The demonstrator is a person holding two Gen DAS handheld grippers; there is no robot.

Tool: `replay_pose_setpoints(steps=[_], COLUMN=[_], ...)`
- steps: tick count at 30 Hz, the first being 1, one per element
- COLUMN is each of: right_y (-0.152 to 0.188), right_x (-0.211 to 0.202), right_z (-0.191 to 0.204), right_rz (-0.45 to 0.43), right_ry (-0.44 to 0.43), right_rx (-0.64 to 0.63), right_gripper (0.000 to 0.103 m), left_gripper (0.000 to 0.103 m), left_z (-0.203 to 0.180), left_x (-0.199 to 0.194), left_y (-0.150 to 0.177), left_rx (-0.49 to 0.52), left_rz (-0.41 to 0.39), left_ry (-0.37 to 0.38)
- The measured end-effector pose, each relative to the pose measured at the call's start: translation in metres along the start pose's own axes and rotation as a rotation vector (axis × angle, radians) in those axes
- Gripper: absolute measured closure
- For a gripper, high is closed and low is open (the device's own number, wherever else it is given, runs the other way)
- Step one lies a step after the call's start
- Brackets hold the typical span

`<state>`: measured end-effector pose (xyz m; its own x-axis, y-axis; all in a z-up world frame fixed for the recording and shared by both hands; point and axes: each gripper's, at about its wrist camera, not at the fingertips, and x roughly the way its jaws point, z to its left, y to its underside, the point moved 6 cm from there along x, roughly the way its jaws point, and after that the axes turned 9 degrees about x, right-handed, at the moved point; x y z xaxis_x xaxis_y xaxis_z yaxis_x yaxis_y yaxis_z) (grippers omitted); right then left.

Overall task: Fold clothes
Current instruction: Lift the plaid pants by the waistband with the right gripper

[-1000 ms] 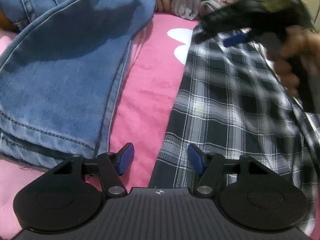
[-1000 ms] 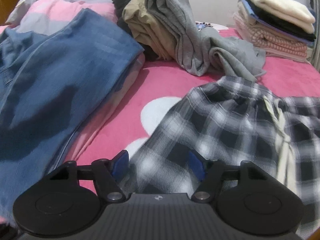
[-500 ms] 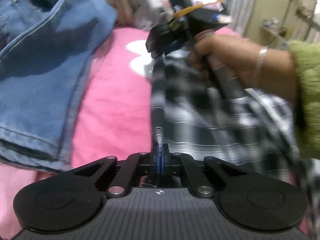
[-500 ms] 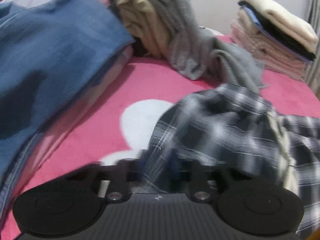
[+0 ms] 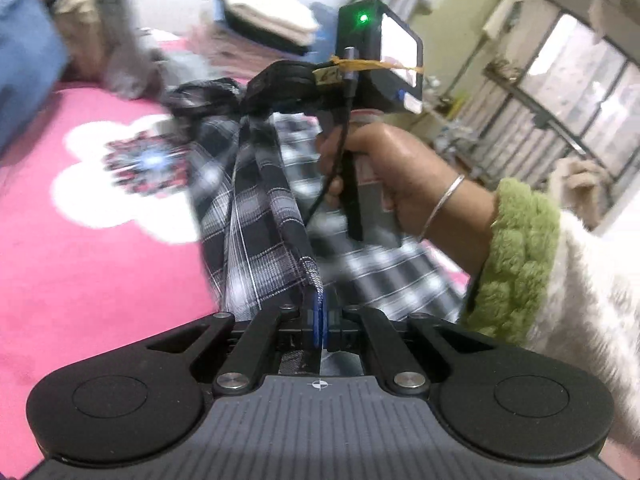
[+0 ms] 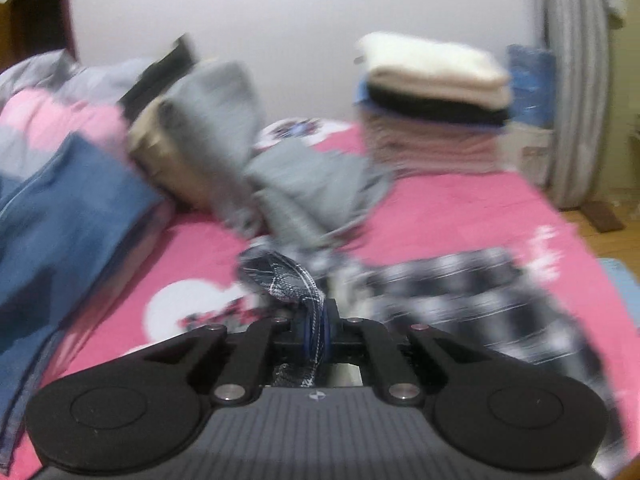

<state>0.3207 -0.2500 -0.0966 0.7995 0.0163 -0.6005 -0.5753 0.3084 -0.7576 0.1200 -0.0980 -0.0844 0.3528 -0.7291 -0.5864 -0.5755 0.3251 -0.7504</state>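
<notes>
Left gripper [image 5: 319,312]: blue pads pressed together, hem of plaid garment [image 5: 256,216] pinched between them. 1.0 s ago the same pads stood wide apart, nothing held, with the garment flat on the bed below.

Right gripper [image 6: 316,330]: pads likewise closed tight on a bunched plaid edge, cloth curling up over the tips. 1.0 s ago open and empty above the flat fabric; at 0.5 s ago already closing into it.

Plaid garment: now lifted off the pink bedspread [image 5: 100,280] along the held edge, pulled into a taut ridge running from the left gripper up to the right gripper's tips; remainder trailing down onto the bed, blurred in the right wrist view [image 6: 460,292]. Earlier lying spread and flat.

Right hand [image 5: 384,176] around the handle of the right gripper, seen from the left wrist camera; metal bangle at the wrist, green fleecy cuff [image 5: 516,256] behind it. 1.0 s ago only a blurred edge of that hand in the upper right corner.

Beyond: denim [image 6: 60,220] at left, now at frame edge rather than filling the left half; grey and tan clothes heap [image 6: 224,152] unfolded; folded stack [image 6: 432,92] at the far side of the bed, unchanged. White flower print [image 5: 120,168] on the bedspread now uncovered beside the garment.
</notes>
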Motion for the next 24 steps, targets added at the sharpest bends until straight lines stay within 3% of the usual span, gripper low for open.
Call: replay_pose_setpoints(steps=[11, 24], right_y=[-0.022, 0.006], right_x=[-0.012, 0.010], right_z=[-0.122, -0.176], right_rz=[-0.060, 0.036], right_ry=[0.173, 0.198], right_rx=[0.119, 0.277], right_gripper=[0.098, 0.095], left_gripper=[0.103, 0.100], left_z=[-0.032, -0.033], left_x=[0.090, 0.116], left_y=[-0.017, -0.006], left_rx=[0.017, -0.002], left_rz=[0.024, 0.108], left_ry=[0.111, 0.090])
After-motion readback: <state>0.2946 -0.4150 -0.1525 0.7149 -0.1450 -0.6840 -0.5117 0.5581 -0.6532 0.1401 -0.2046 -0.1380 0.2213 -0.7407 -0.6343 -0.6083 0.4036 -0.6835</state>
